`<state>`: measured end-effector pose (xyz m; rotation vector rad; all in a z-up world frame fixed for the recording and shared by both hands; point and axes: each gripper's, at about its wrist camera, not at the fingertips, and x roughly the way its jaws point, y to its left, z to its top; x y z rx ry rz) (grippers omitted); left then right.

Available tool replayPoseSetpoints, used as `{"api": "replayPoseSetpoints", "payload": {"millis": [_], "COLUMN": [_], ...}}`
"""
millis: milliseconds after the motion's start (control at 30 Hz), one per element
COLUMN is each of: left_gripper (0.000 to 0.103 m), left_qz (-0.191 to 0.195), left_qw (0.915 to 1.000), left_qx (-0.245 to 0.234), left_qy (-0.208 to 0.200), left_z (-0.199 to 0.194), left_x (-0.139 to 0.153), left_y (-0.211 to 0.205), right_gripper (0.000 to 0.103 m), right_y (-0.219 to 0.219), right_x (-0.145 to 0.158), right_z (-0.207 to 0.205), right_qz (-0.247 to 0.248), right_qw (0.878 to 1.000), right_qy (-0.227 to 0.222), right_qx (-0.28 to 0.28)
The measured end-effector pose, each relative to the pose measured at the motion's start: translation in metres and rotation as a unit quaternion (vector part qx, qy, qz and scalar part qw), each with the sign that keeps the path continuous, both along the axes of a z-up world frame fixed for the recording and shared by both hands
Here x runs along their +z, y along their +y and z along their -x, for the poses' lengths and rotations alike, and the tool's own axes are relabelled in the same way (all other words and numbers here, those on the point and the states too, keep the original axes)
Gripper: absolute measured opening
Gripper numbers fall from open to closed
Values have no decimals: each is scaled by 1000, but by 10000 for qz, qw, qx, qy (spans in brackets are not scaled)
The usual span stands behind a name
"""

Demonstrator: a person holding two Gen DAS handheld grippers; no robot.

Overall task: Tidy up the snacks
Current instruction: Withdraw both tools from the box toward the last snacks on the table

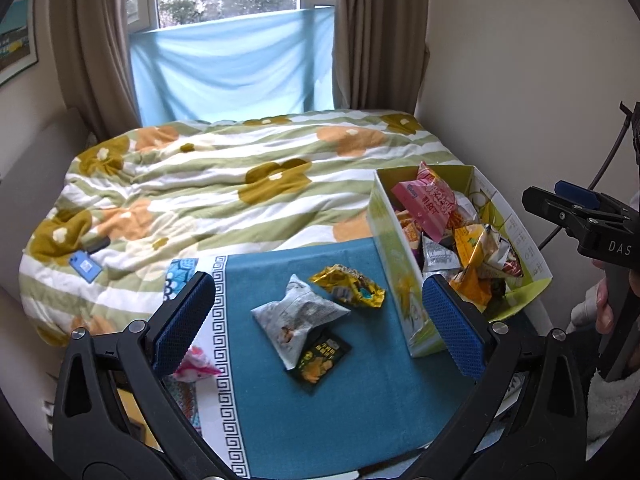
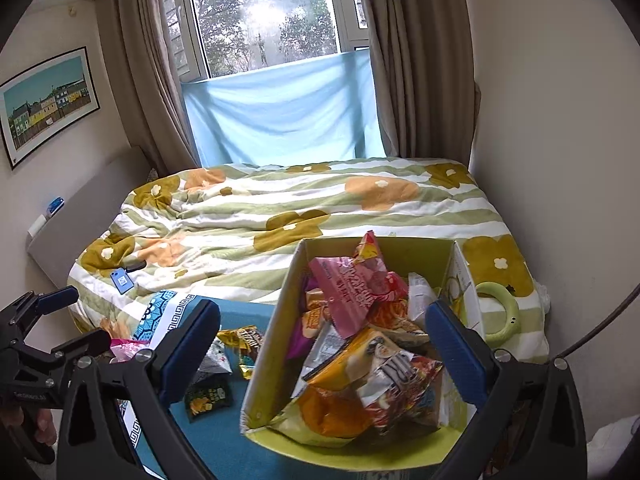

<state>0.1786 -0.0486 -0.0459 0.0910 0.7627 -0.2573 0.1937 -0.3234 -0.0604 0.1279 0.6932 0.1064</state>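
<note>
Left tongs (image 1: 318,322) hang spread over three loose packets: silver packet (image 1: 298,320), gold (image 1: 348,288), black (image 1: 320,358). Right tongs (image 2: 324,356) gape above the full box (image 2: 264,364). Next, probably, pinch the silver one and box it.

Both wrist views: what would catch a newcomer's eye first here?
The open cardboard box, heaped with bright snack packets, on the right of the blue cloth. Three loose packets lie left of it: silver, gold, black. Behind spreads a floral duvet.
</note>
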Motion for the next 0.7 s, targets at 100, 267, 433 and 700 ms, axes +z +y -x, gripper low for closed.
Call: {"api": "replayPoseSetpoints", "payload": {"millis": [100, 267, 433, 700], "left_gripper": [102, 102, 102, 102], "left_qz": [92, 122, 190, 105], "left_qw": [9999, 9999, 9998, 9997], "left_qx": [56, 52, 15, 21], "left_qy": [-17, 1, 8, 203], "left_z": [17, 37, 50, 46], "left_x": [-3, -11, -23, -69], "left_y": [36, 85, 129, 175], "right_gripper": [102, 102, 102, 102], "right_y": [31, 79, 121, 172], "right_x": [1, -3, -12, -43], "right_z": [16, 37, 58, 74], "right_qz": [28, 3, -25, 61], "right_qw": [10000, 10000, 9999, 9998], "right_qy": [-35, -83, -116, -105], "right_qx": [12, 30, 40, 147]}}
